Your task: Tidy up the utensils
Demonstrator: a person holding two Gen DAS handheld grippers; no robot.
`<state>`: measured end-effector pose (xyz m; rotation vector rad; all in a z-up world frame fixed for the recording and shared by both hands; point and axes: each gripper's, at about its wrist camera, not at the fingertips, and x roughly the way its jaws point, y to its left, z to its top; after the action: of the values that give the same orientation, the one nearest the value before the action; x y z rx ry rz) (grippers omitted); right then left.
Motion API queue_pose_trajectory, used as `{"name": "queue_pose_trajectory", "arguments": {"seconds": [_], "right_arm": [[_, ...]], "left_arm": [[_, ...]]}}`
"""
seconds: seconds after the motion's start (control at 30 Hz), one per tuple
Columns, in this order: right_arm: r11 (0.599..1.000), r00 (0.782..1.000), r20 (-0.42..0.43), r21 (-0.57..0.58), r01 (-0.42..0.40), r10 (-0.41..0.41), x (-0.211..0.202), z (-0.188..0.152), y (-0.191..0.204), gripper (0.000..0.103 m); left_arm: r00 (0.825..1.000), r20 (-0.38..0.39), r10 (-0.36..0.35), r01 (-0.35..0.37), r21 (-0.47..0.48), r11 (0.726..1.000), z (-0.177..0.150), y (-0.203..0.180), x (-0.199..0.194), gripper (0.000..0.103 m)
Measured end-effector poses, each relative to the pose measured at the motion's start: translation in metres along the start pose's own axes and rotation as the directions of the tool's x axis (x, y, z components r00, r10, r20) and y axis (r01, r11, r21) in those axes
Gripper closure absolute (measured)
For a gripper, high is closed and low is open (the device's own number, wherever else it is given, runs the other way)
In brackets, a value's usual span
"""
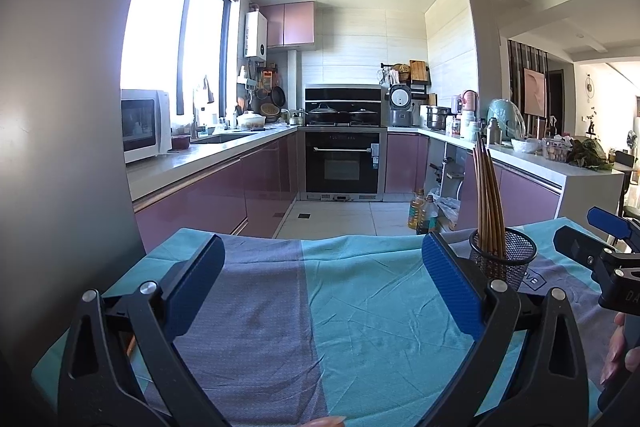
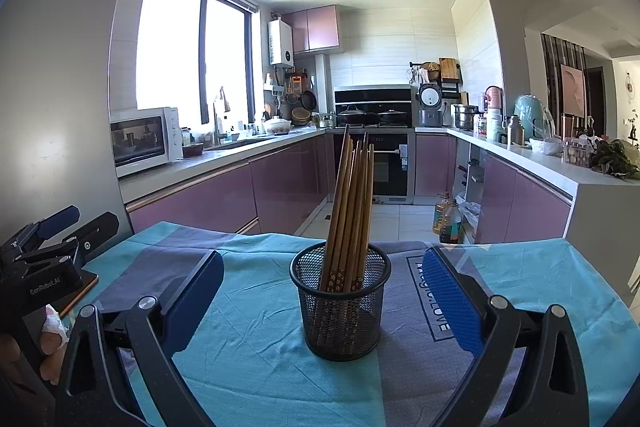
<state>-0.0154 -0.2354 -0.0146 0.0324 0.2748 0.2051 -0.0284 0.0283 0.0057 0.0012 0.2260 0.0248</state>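
Kitchen with mauve cabinets behind; teal and grey cloth (image 2: 256,347) over table. Stood upright in black mesh cup (image 2: 341,303), between spread, empty fingers of right gripper (image 2: 323,295): wooden chopsticks (image 2: 352,203), long axis near vertical, tips up, leaning slightly right. Left gripper (image 1: 323,291) likewise released, cup far right of it. Read on cloth: "LOVE"; on left gripper body: "GenRobot.AI".

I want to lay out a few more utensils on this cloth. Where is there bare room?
The cloth is bare between the left gripper fingers, out to the far edge. In the right view, bare patches lie either side of the mesh cup. The cup itself is crowded with chopsticks, and the open right gripper flanks it.
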Motion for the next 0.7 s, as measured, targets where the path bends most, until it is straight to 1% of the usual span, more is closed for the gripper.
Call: {"name": "queue_pose_trajectory", "arguments": {"seconds": [0.7], "right_arm": [[1.000,1.000,0.005,0.006,0.004,-0.004,0.0002,-0.0012,-0.0004,0.007]], "left_arm": [[1.000,-0.001,0.002,-0.002,-0.002,1.000,0.0003,0.0010,-0.0021,0.006]]}}
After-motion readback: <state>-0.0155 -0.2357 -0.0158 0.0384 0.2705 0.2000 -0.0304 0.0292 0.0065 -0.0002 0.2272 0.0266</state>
